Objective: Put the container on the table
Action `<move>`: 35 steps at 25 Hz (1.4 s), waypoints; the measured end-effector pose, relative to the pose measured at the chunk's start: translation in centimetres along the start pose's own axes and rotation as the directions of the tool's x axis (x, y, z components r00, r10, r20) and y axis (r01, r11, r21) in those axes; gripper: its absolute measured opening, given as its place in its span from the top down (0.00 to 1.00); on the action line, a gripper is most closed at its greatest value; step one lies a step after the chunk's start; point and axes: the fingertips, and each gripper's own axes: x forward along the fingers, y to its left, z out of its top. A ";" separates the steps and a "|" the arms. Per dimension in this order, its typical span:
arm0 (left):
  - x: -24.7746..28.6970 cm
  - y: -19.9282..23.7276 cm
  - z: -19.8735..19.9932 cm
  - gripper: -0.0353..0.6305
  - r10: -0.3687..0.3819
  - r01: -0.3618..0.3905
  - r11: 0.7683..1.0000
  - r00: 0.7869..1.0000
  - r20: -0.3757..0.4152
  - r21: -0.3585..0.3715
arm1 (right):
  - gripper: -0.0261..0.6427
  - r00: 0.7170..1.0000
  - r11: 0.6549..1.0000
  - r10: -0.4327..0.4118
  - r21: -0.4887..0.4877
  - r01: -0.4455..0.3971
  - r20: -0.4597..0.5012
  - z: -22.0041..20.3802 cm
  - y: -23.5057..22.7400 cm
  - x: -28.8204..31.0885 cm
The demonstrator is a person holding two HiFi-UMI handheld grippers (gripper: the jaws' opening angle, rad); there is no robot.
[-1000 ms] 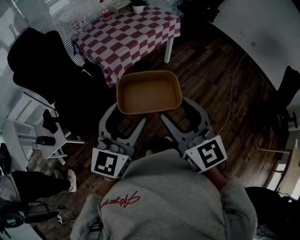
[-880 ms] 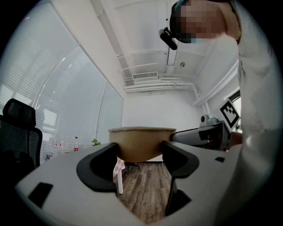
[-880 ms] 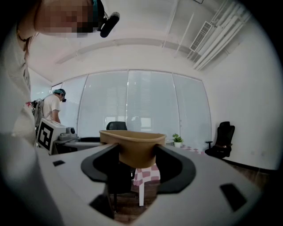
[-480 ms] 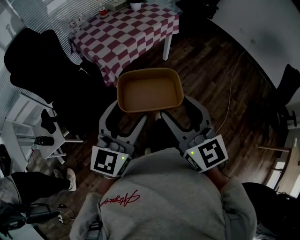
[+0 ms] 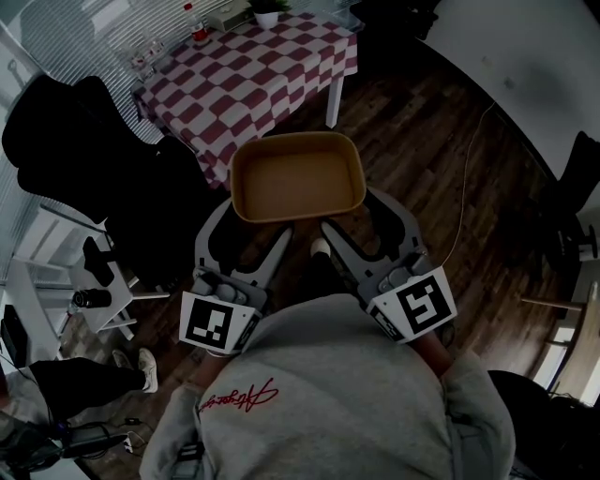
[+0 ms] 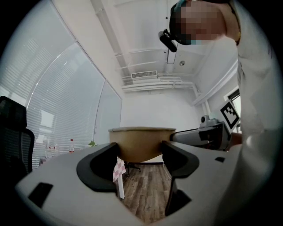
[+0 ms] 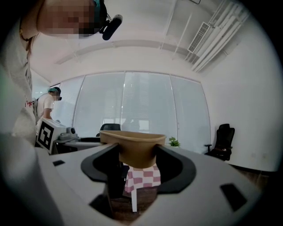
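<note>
Wood floor point(image 5: 412, 141); checkered table point(image 5: 253, 66) at 12 o'clock; tan container point(image 5: 297, 176) midair, L gripper point(image 5: 246, 225) & R gripper point(image 5: 361, 217) jaws clamped on it.

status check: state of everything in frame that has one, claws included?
container: empty, upright, held in the air short of the table, not yet set down
left claw: shut on container
right claw: shut on container
table: near half bare
bottle: upright at the table's far end
</note>
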 end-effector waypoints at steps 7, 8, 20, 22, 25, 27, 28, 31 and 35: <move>5.4 2.9 -0.1 0.48 0.004 -0.004 1.000 1.000 -0.013 0.002 | 0.57 1.000 1.000 0.001 0.005 -0.001 0.011 0.2 -4.6 4.0; 6.2 3.4 -0.2 0.48 0.006 -0.006 1.000 1.000 -0.011 0.006 | 0.57 1.000 1.000 0.001 0.008 -0.001 0.010 0.1 -5.2 4.7; 15.0 7.6 0.1 0.48 0.005 -0.005 1.000 1.000 0.011 0.004 | 0.57 1.000 1.000 0.011 0.023 -0.012 0.011 0.9 -12.8 11.0; 16.4 8.2 0.1 0.48 0.010 -0.010 1.000 1.000 0.005 0.000 | 0.57 1.000 1.000 0.019 0.022 -0.019 0.011 1.1 -14.0 12.0; 18.4 8.9 0.0 0.48 0.013 -0.013 1.000 1.000 -0.006 -0.004 | 0.57 0.999 0.999 0.029 0.020 -0.029 0.015 1.3 -15.7 13.4; 19.8 9.4 0.1 0.48 0.019 -0.019 1.000 1.000 0.010 0.001 | 0.57 0.999 0.999 0.032 0.016 -0.032 0.021 1.4 -17.0 14.2; 20.4 9.6 0.2 0.48 0.021 -0.021 1.000 0.999 0.026 0.005 | 0.57 0.999 0.999 0.032 0.014 -0.033 0.024 1.4 -17.6 14.5; 22.4 9.9 0.5 0.48 0.019 -0.020 1.000 0.999 0.050 0.020 | 0.57 0.999 0.999 0.030 0.011 -0.030 0.026 1.6 -19.4 15.1; 24.8 10.1 0.0 0.48 0.022 -0.023 1.000 0.999 0.037 0.009 | 0.57 0.999 0.999 0.030 0.017 -0.030 0.028 1.4 -21.7 16.0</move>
